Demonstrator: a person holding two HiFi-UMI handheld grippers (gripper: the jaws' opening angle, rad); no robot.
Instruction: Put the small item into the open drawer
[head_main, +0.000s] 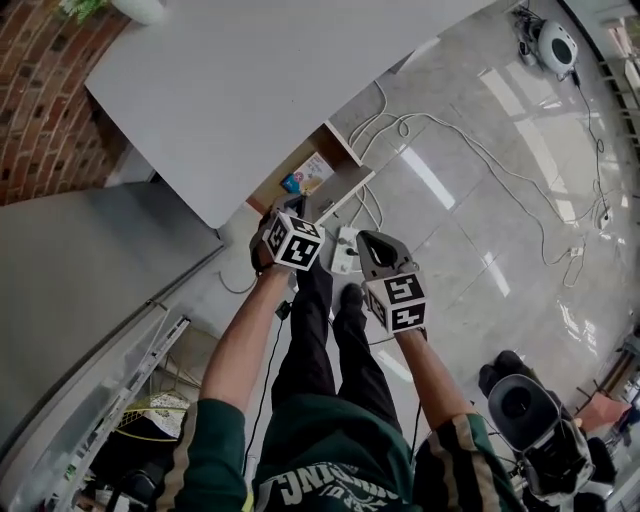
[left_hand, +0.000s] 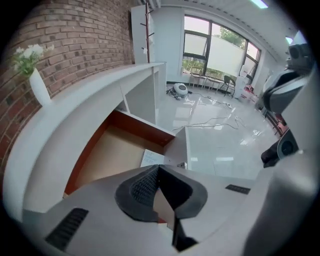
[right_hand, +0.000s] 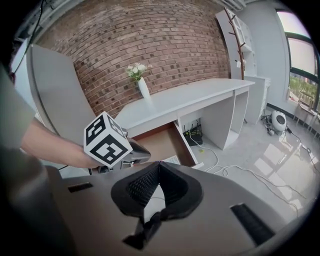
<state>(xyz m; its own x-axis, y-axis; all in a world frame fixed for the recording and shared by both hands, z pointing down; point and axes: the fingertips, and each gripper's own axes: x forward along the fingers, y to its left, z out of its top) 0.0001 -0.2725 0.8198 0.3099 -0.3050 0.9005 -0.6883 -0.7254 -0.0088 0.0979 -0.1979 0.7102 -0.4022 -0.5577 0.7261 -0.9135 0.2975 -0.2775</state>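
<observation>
The drawer (head_main: 338, 152) stands pulled out from under the white desk (head_main: 230, 90), showing its brown wooden bottom (left_hand: 117, 155). A small white and blue packet (head_main: 308, 173) lies in it, and shows as a white card (left_hand: 152, 158) by the front wall. My left gripper (head_main: 288, 208) hovers above the drawer's near corner with its jaws shut and nothing between them (left_hand: 159, 167). Just right of it is my right gripper (head_main: 368, 242), over the floor in front of the drawer, also shut and empty (right_hand: 159, 163). The left gripper's marker cube (right_hand: 106, 140) shows in the right gripper view.
White cables (head_main: 470, 150) and a power strip (head_main: 345, 250) lie on the glossy floor. A round white device (head_main: 556, 45) sits at the far right. A vase of flowers (right_hand: 142, 86) stands on the desk by the brick wall. A camera rig (head_main: 535, 425) is at the lower right.
</observation>
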